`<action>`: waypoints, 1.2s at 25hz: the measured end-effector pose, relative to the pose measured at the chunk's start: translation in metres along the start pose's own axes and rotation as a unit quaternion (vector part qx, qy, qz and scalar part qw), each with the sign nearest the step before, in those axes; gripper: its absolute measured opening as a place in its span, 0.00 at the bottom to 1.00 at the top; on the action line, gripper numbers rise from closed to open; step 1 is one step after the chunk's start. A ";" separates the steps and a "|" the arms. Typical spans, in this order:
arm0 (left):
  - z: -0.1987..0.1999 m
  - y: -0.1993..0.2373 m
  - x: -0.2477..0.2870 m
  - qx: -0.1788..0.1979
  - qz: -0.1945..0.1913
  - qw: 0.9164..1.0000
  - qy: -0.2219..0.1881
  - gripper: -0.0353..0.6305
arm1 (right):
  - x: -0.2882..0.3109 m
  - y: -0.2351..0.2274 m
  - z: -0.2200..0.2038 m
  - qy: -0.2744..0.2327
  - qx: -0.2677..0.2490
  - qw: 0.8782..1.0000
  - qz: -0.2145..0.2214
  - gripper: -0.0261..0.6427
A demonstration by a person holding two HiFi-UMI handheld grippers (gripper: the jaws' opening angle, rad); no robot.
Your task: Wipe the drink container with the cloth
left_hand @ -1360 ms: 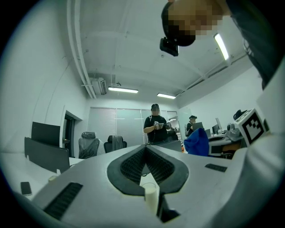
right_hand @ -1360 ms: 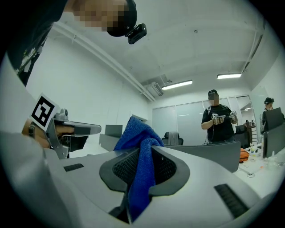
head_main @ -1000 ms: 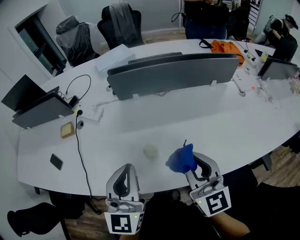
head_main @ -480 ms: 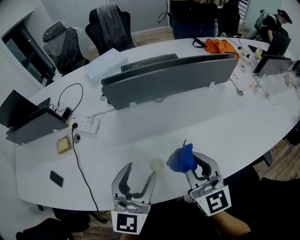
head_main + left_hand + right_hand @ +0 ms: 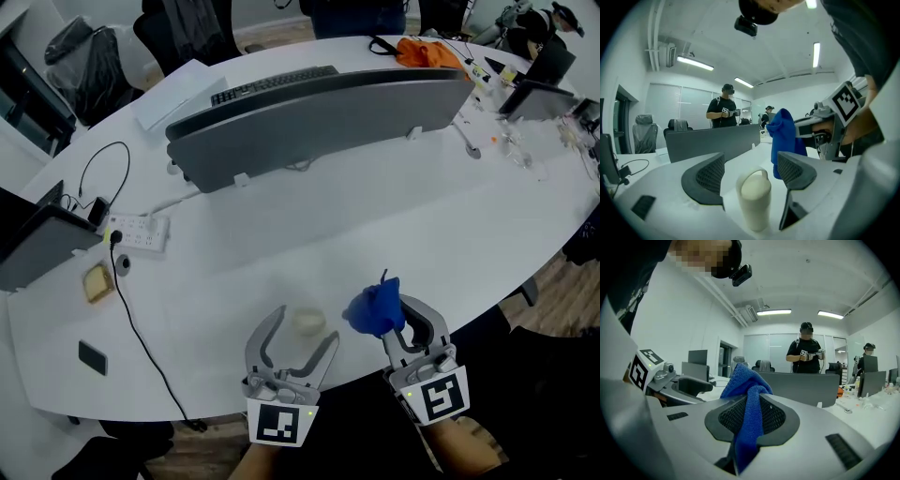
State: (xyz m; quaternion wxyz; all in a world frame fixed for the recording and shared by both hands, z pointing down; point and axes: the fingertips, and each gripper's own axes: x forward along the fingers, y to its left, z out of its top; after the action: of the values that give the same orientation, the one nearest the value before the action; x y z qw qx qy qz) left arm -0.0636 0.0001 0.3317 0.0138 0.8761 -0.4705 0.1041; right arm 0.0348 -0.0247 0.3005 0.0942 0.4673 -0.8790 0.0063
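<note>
The drink container [image 5: 308,322], a cream bottle with a loop handle on its lid, is stood upright on the white table [image 5: 422,216]. The left gripper [image 5: 307,324] is set round it. Its jaws have just been opening and are spread wide, with one pad on either side of the container. A gap is seen on both sides in the left gripper view, so nothing is gripped. This straddle is judged to be preparation for clamping the container, so that it is kept from sliding or tipping while it is rubbed.

Just to the right of the container the right gripper [image 5: 401,314] is held, its jaws pressed together on the blue cloth [image 5: 372,311]. The cloth is pinched by its middle, so that a bunch is left standing free beyond the jaw tips and a tail is left hanging below them. The free bunch is kept near the container but apart from it. This is judged to offer a soft face for wiping without the hard jaws being brought against the container. The wiping is not yet begun
</note>
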 end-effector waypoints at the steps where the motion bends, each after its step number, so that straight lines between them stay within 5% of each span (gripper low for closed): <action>1: -0.003 -0.002 0.003 -0.006 -0.005 1.000 -0.002 0.54 | 0.001 -0.001 -0.006 0.004 0.000 1.000 0.003 0.12; 9: -0.025 -0.010 0.020 -0.011 0.008 0.999 0.031 0.55 | 0.010 -0.006 -0.040 0.056 0.018 0.997 0.040 0.12; 17: -0.039 -0.004 0.025 -0.018 0.031 0.998 0.046 0.53 | 0.032 0.011 -0.051 0.059 0.023 0.990 0.126 0.12; 24: -0.041 -0.005 0.022 -0.020 0.007 0.999 0.040 0.48 | 0.048 0.034 -0.064 0.058 0.044 0.968 0.242 0.12; 28: -0.039 -0.006 0.021 -0.019 -0.008 0.999 0.029 0.48 | 0.054 0.059 -0.069 0.066 0.031 0.943 0.325 0.12; 30: -0.039 -0.007 0.023 -0.022 -0.010 0.999 0.028 0.48 | 0.057 0.065 -0.073 0.080 0.073 0.933 0.344 0.12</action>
State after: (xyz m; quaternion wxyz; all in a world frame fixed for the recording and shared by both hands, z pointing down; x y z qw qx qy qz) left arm -0.0521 -0.0096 0.3745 0.0474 0.8770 -0.4636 0.1175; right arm -0.0382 -0.0275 0.3871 0.1223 0.1393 -0.9727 0.1397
